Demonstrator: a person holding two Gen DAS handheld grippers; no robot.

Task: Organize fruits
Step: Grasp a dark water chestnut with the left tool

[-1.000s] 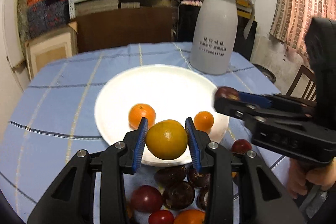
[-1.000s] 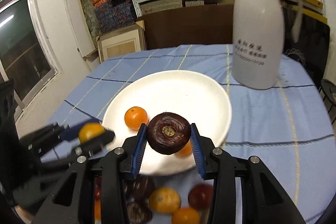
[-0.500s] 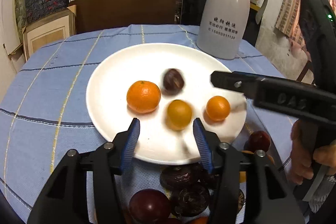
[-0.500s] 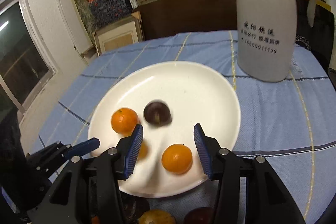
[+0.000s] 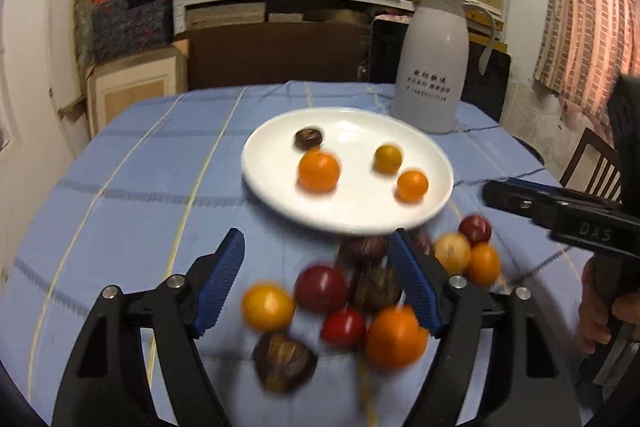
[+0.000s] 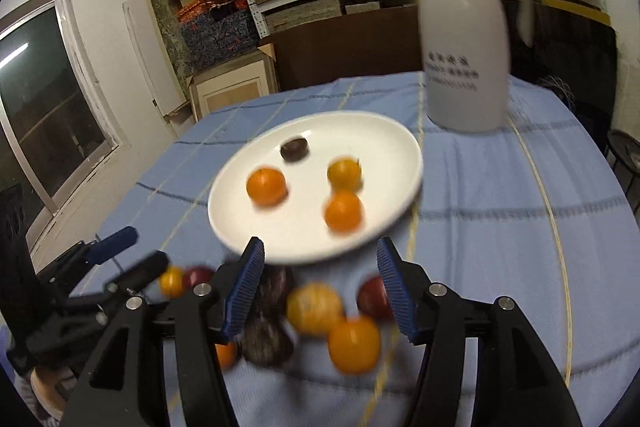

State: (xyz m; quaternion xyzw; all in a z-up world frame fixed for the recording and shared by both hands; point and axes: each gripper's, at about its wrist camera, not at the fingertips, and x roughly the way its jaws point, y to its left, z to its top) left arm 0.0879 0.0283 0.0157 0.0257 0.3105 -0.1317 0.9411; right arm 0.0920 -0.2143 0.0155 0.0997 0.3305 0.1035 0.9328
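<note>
Between the blue pads of the left gripper (image 5: pixel 316 281) nothing is clamped: the jaws stand wide apart, having just been opening, and touch no fruit. Seen in the gap below them lies the loose pile of fruit (image 5: pixel 360 303) on the blue checked tablecloth (image 5: pixel 132 187): a yellow-orange fruit (image 5: pixel 267 308), a dark red one (image 5: pixel 321 289), a small red one (image 5: pixel 343 327), a larger orange (image 5: pixel 395 337) and brown wrinkled ones, all blurred.

Ahead of the left gripper's tips sits the white plate (image 5: pixel 280 195), bearing a big orange (image 5: pixel 319 171), a brown fruit (image 5: pixel 309 138) just beyond it, a yellow fruit (image 5: pixel 387 158) and a small orange (image 5: pixel 412 185). To the left gripper's right, the right gripper (image 5: pixel 496 193) enters in profile, with a hand (image 5: pixel 600 311) on its grip.

Between the right gripper (image 6: pixel 320 285) pads likewise nothing is held; its jaws have also just been opening and stand apart over the pile, where a yellow fruit (image 6: pixel 315 308) and an orange (image 6: pixel 354 343) show in the gap. Beyond its tips lies the same plate (image 6: pixel 240 219); farther off, to the right, stands a white thermos jug (image 6: pixel 464 59). The left gripper (image 6: pixel 132 253) appears at lower left.
</note>
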